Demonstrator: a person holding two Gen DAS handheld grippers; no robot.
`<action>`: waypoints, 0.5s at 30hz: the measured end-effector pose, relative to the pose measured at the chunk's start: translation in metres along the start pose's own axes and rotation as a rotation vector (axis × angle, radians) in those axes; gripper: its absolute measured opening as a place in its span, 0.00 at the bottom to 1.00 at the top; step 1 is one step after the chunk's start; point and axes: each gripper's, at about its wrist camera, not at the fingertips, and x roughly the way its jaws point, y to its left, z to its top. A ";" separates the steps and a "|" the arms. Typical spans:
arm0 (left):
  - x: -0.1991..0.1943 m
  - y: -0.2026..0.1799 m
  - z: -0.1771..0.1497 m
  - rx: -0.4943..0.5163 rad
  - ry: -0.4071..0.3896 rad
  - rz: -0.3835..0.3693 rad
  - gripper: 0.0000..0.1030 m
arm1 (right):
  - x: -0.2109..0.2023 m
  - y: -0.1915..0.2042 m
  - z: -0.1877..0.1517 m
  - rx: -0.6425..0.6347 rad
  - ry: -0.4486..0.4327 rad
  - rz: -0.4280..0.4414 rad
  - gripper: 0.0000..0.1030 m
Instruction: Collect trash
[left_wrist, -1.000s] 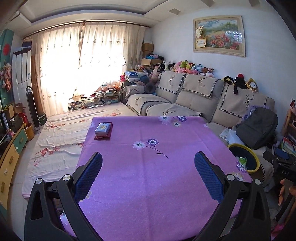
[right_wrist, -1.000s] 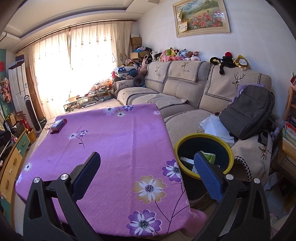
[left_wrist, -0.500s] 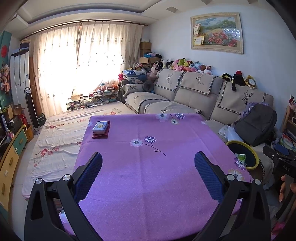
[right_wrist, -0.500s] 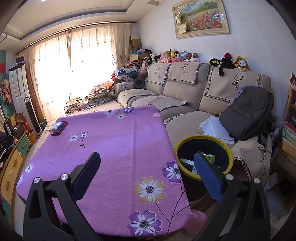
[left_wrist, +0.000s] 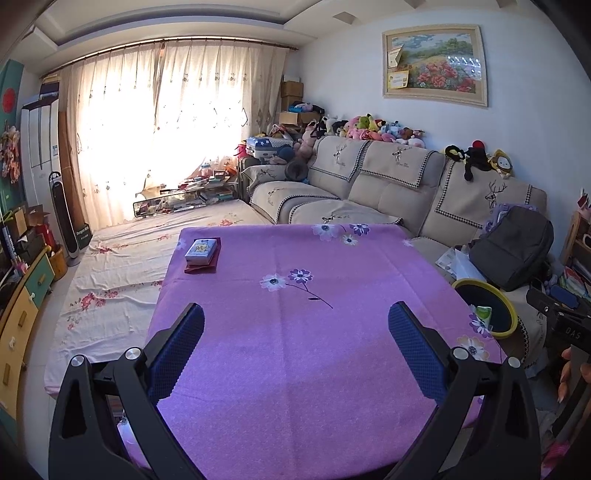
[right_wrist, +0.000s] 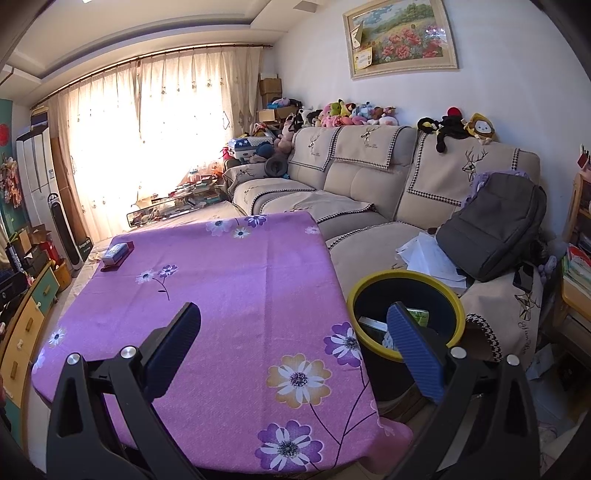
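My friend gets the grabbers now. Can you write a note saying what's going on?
Left gripper: open, holding nothing, above the purple tablecloth.
Right gripper: open, holding nothing, by the table's near corner beside the bin.
Yellow-rimmed trash bin: on the floor between table and sofa, with some trash already inside.
On the table: only a small box on a dark red book at the far corner.
Left to do: no loose trash visible; judge the box.

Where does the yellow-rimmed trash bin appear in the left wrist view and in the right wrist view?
Left wrist view: the trash bin sits at the right edge, beside the table's right side.
Right wrist view: the trash bin is lower right of centre, partly behind the right finger.
Shared landmark: the small box on the purple tablecloth's far left corner.
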 end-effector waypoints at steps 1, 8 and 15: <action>0.001 0.000 0.000 0.000 0.000 0.001 0.95 | 0.000 0.000 0.000 0.001 0.000 0.001 0.93; 0.003 0.000 -0.001 -0.004 0.002 0.002 0.95 | 0.000 0.000 0.000 0.002 -0.002 0.002 0.93; 0.005 -0.001 -0.003 0.000 0.005 0.005 0.95 | 0.001 0.000 0.000 0.001 0.002 0.003 0.93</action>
